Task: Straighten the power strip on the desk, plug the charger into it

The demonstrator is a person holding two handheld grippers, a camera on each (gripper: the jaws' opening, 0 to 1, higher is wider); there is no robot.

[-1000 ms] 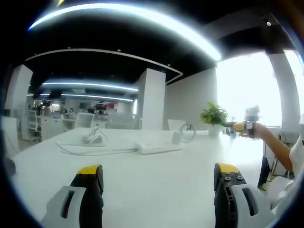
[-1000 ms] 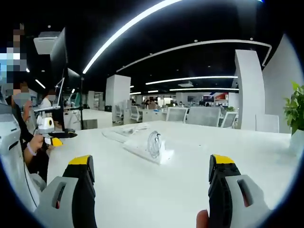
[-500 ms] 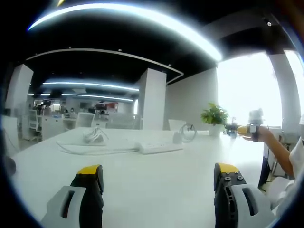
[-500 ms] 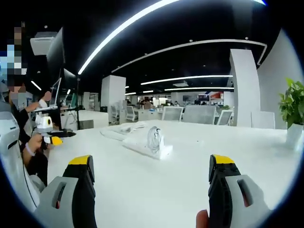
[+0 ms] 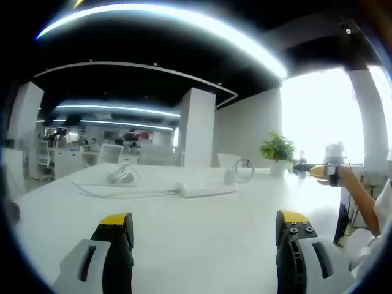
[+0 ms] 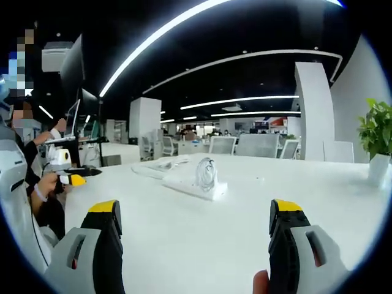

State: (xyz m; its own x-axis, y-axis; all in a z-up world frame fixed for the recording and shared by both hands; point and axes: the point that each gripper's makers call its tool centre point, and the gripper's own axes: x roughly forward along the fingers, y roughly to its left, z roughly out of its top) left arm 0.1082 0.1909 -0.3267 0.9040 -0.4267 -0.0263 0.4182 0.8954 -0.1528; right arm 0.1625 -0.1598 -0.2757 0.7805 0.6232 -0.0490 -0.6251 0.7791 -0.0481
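Jaws of both the left hand-held gripper (image 5: 199, 236) and right hand-held gripper (image 6: 191, 229) are being held wide, empty. Power strip (image 5: 207, 190), lying mid-table (image 5: 202, 245), is judged light, rigid, best pinched across its long sides.

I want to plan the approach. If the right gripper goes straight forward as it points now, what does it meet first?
Probably the power strip with the coiled charger cable at its near end; the white desk before it looks free, though depth is unclear.
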